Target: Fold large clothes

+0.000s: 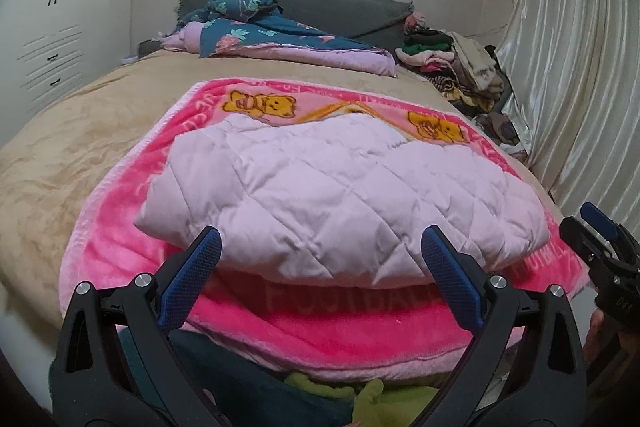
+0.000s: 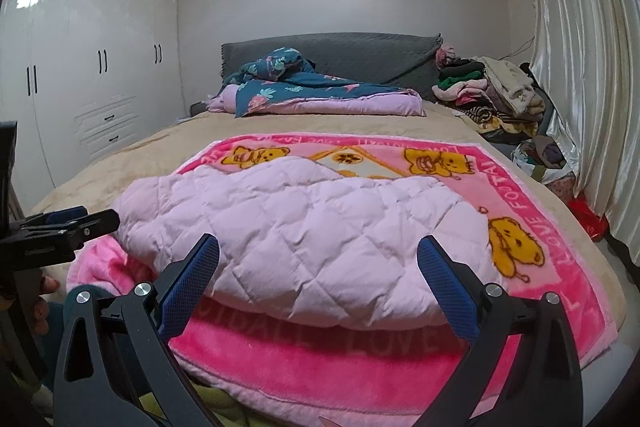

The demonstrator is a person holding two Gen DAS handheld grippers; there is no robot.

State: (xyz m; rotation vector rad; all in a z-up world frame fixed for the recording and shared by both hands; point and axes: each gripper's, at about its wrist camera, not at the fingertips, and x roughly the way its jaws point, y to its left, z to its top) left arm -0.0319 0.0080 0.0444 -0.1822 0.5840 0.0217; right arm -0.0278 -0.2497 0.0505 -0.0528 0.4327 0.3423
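A pale lilac quilted garment (image 1: 328, 187) (image 2: 304, 231) lies folded in a thick bundle on a bright pink bear-print blanket (image 1: 120, 235) (image 2: 552, 227) spread over the bed. My left gripper (image 1: 322, 247) hovers at the bundle's near edge, open, with nothing between its blue pads. My right gripper (image 2: 318, 253) hangs open the same way, just in front of the bundle. In the left wrist view the right gripper (image 1: 600, 235) shows at the far right edge. In the right wrist view the left gripper (image 2: 68, 223) shows at the left edge, with a hand below it.
A beige bedspread (image 1: 80, 131) (image 2: 132, 155) covers the bed. A teal floral duvet (image 1: 260, 31) (image 2: 304, 83) lies by the grey headboard (image 2: 340, 55). A pile of clothes (image 1: 452, 63) (image 2: 492, 91) sits at the back right beside a curtain (image 2: 580, 67). White wardrobes (image 2: 80, 67) stand at the left.
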